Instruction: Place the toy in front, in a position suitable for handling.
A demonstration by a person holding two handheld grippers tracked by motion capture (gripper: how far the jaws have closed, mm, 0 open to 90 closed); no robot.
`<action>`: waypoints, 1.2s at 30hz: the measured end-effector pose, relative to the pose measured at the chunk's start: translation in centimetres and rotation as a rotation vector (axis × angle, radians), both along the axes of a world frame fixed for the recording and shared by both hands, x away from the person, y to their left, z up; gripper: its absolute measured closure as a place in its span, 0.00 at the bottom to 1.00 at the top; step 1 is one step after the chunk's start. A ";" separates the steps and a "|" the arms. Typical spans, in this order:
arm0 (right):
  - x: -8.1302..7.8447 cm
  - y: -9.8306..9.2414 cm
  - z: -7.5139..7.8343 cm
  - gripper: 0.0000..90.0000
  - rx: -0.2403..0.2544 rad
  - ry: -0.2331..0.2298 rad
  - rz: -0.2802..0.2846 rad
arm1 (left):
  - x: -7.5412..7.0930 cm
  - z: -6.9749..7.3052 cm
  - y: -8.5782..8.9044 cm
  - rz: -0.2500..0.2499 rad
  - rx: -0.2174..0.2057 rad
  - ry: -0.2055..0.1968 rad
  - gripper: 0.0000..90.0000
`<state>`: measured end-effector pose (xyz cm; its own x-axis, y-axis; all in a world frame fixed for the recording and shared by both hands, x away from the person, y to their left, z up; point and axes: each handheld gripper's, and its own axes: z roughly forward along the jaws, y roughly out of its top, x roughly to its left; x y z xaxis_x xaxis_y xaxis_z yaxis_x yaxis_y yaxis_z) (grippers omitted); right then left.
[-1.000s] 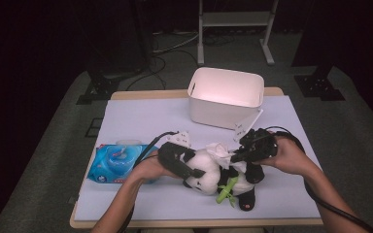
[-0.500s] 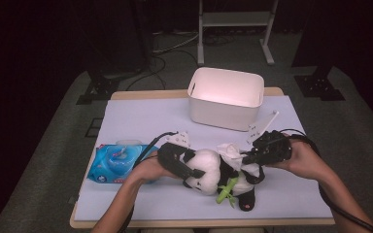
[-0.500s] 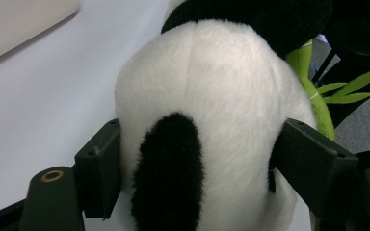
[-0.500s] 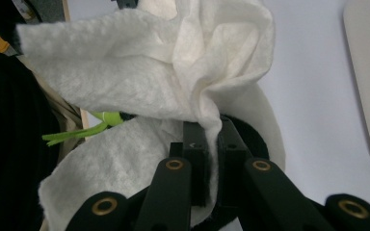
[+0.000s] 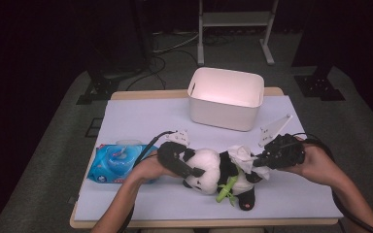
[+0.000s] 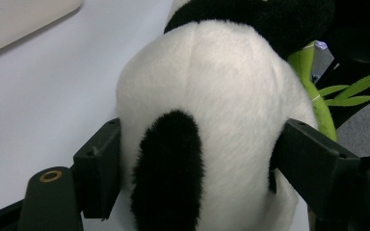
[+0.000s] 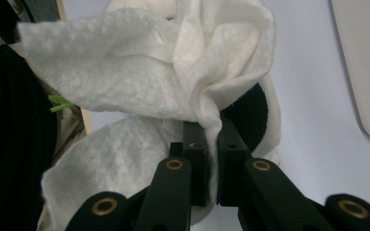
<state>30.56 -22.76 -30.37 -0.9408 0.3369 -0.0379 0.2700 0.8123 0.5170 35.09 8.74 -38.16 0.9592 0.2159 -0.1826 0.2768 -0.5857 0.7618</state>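
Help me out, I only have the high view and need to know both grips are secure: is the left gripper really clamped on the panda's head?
Observer: Yes. In the left gripper view both pads of the left gripper press into the sides of the plush panda, jaws set wide around its white fur.
Operator: And the right one, has it got the wipe?
Observer: The right gripper is shut on a fold of the white wipe; the rest bunches loosely above the jaws.
Operator: Is the wipe on the panda?
Observer: In the right gripper view it drapes over white and black fur just behind the jaws.
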 end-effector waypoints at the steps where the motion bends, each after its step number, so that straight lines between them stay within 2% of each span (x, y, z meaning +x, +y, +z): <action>1: -0.1 -0.1 0.0 0.94 0.002 0.001 -0.004 | 0.0 0.0 0.0 -0.001 0.002 0.000 0.25; 6: -0.1 -0.6 0.0 0.94 -0.001 -0.002 -0.014 | -0.1 0.1 -0.1 -0.004 0.002 -0.010 0.25; 12: 0.5 0.2 0.4 0.94 -0.002 -0.019 -0.007 | -0.5 0.4 -0.4 -0.019 0.015 -0.041 0.25; 16: 1.1 1.5 0.4 0.94 -0.003 -0.016 0.011 | -0.7 0.7 -0.7 -0.021 0.019 -0.053 0.25; 29: 3.0 6.3 -0.5 0.94 -0.031 0.014 0.084 | -0.8 0.7 -0.7 -0.020 0.014 -0.055 0.25; 31: 3.1 6.9 -0.7 0.94 -0.045 0.014 0.094 | -0.8 0.8 -0.8 -0.017 0.015 -0.055 0.25; 36: 3.4 7.9 -0.9 0.94 -0.039 0.021 0.111 | -0.8 0.8 -0.7 -0.022 0.020 -0.063 0.25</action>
